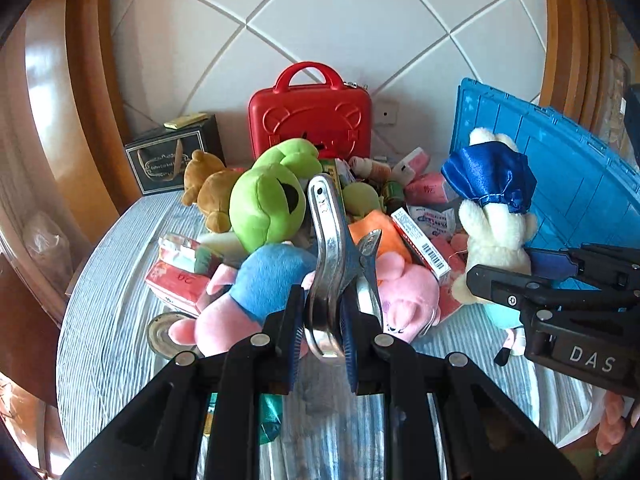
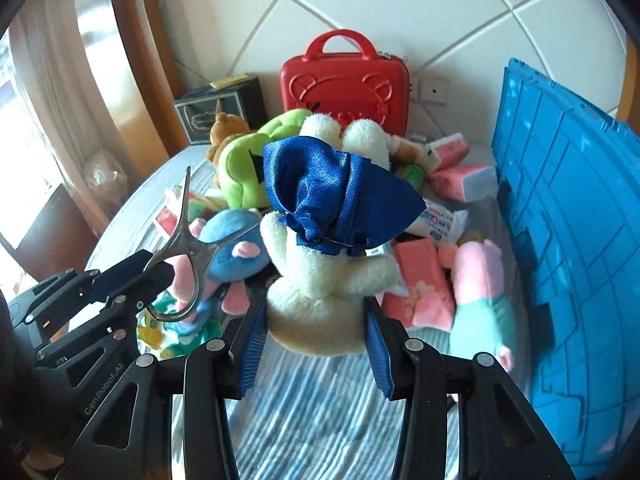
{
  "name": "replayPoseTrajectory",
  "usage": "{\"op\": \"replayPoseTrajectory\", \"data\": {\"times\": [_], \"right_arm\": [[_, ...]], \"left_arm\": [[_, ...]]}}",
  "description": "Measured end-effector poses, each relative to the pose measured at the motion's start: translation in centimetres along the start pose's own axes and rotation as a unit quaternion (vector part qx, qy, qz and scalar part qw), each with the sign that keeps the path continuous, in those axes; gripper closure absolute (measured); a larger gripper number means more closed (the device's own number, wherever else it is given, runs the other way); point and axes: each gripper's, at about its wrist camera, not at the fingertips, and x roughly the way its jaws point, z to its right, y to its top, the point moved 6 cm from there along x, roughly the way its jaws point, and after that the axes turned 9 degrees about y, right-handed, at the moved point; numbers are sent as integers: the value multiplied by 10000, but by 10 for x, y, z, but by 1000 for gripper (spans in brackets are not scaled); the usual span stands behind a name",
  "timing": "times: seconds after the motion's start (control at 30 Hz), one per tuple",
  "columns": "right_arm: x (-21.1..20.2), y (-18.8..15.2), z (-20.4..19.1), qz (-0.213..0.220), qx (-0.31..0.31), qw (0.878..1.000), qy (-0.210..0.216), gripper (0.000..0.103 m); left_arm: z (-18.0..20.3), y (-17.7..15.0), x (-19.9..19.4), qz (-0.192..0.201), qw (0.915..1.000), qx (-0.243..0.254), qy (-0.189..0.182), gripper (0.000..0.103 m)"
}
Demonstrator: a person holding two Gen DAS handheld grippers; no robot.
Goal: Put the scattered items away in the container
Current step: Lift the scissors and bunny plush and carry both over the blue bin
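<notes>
- White tiled wall (image 1: 360,12) stands behind a round table under a striped cloth (image 1: 104,280), where the scattered things lie heaped.
- My left claw (image 1: 322,334) is clamped tight on a metal clip (image 1: 332,256), lifted above the pile.
- My right claw (image 2: 316,344) grips a cream plush toy (image 2: 320,280) in a blue satin dress (image 2: 340,196) by its lower body, also raised off the cloth.
- Below them sit a green plush (image 1: 268,204), a blue-and-pink plush (image 1: 256,292), a pink plush (image 1: 408,296), a brown bear (image 1: 208,184) and pink packets (image 2: 424,284), touching or overlapping.
- On my right the blue crate (image 2: 568,240) rises, its wall just beside the pile.
- Bare cloth lies in front of both claws, nearest me.
- At the far edge stand a red case (image 1: 312,120) and a black box (image 1: 176,156), against the wall.
- Wooden trim (image 1: 88,80) curves past on the left.
</notes>
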Motion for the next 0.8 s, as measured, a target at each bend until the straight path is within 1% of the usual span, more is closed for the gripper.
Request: {"op": "replayPoseTrajectory", "data": {"times": [0.17,0.37,0.63,0.73,0.8], "right_arm": [[-27,11,3,222,-61,9997,-65,58],[-53,18,21,403,-175,9990,-60,58],[-107,25,69,572,-616,9965,-35,58],[-130,28,86,634,-838,9944,-84,58],[-143,30,98,674,-884,9937,-102,58]], "left_arm": [[7,15,-14,192,9998,-16,-1,86],[29,29,-33,412,9990,-54,169,86],[91,47,-65,672,9963,-381,370,86],[115,56,-79,766,9950,-444,462,86],[129,62,-87,780,9949,-454,456,86]]}}
